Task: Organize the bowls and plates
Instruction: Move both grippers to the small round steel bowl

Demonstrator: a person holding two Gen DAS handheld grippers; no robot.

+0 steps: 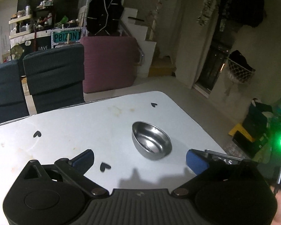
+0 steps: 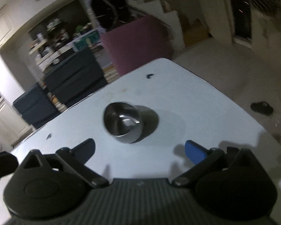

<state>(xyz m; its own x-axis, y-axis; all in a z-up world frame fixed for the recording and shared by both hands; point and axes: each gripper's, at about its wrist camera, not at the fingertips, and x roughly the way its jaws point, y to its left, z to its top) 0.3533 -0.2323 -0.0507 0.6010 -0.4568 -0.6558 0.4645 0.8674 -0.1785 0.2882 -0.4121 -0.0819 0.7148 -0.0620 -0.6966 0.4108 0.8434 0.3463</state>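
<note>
Bowl (image 1: 151, 140) first: from my left wrist camera I see a single steel bowl sitting upright on the white table (image 1: 84, 127), its mouth open to the ceiling, well in from the far edge. It lies ahead of the left gripper (image 1: 140, 160), beyond the fingertips and a little toward the right-hand finger, not between them. The jaws stand spread as wide as I see them go, with only bare tabletop in the gap; the blue pads (image 1: 196, 162) touch nothing and hold nothing. Small black heart marks (image 1: 105, 166) dot the table, one just beside the left-hand finger.

From my right wrist camera, which is blurred, the same bowl (image 2: 123, 121) shows ahead of the right gripper (image 2: 140, 149), past the fingertips and slightly toward the left-hand finger. It casts a dark shadow to its right on the table (image 2: 196, 103). These jaws too are fully apart and empty, with clear table surface between the blue pad (image 2: 194, 151) and the opposite dark finger. The bowl is apart from both fingers here; nothing presses on it.

Beyond the table I see dark blue chairs (image 1: 54, 76) and a maroon cushioned block (image 1: 110, 63) on the floor. A black sandal (image 2: 262, 107) lies on the floor to the right.
</note>
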